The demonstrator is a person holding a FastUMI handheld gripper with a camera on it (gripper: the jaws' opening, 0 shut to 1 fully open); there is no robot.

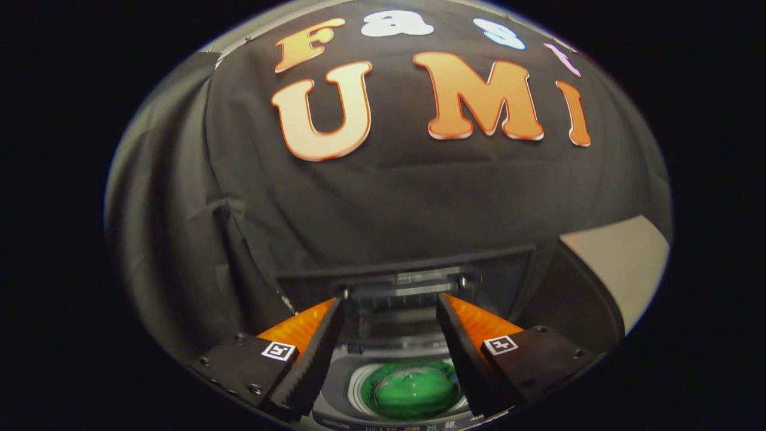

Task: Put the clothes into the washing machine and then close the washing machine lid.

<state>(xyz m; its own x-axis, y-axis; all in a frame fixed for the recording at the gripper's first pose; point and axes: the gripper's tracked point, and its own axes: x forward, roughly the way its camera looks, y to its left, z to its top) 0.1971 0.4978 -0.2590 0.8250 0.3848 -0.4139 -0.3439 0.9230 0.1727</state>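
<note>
Between the wide-open, empty tongs (389, 305), green clothes (413, 392) in washing machine (341, 383); raised lid (413, 287) partly hidden

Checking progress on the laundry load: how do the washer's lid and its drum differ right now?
The lid stands raised at the back of the washer, just beyond the fingertips; the drum lies lower, seen between the fingers. The lid looks dark and see-through; the drum is pale and holds green clothes. The gripper is open, holding nothing. Both belong to the same washer.
</note>
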